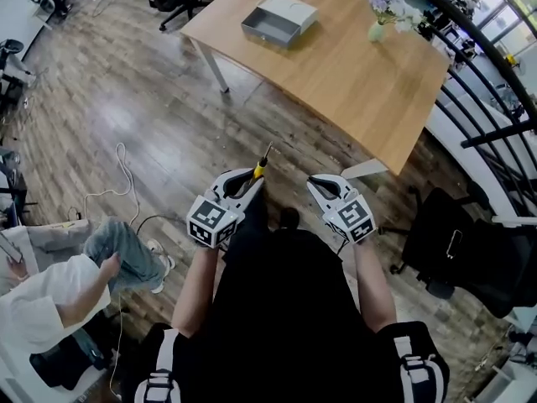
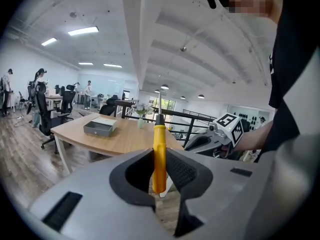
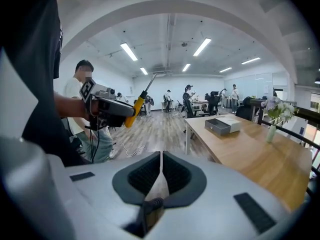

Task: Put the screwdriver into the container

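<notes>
In the left gripper view, the screwdriver (image 2: 159, 159) has a yellow handle and stands upright between the pads, its thin shaft pointing up. My left gripper (image 1: 252, 180) is shut on that handle, held in front of the body above the wooden floor. The right gripper (image 1: 318, 182) hangs beside it, shut with nothing between its jaws (image 3: 161, 160). The container (image 1: 279, 19) is a grey open box with a white part beside it. It sits at the far end of the wooden table (image 1: 352, 74), well ahead of both grippers, and also shows in the gripper views (image 2: 100, 127) (image 3: 223, 125).
A vase with flowers (image 1: 382, 19) stands on the table's far right. A seated person (image 1: 75, 275) is at lower left, with a white cable (image 1: 126, 179) on the floor. A black office chair (image 1: 470, 242) and a dark railing (image 1: 495, 82) are on the right.
</notes>
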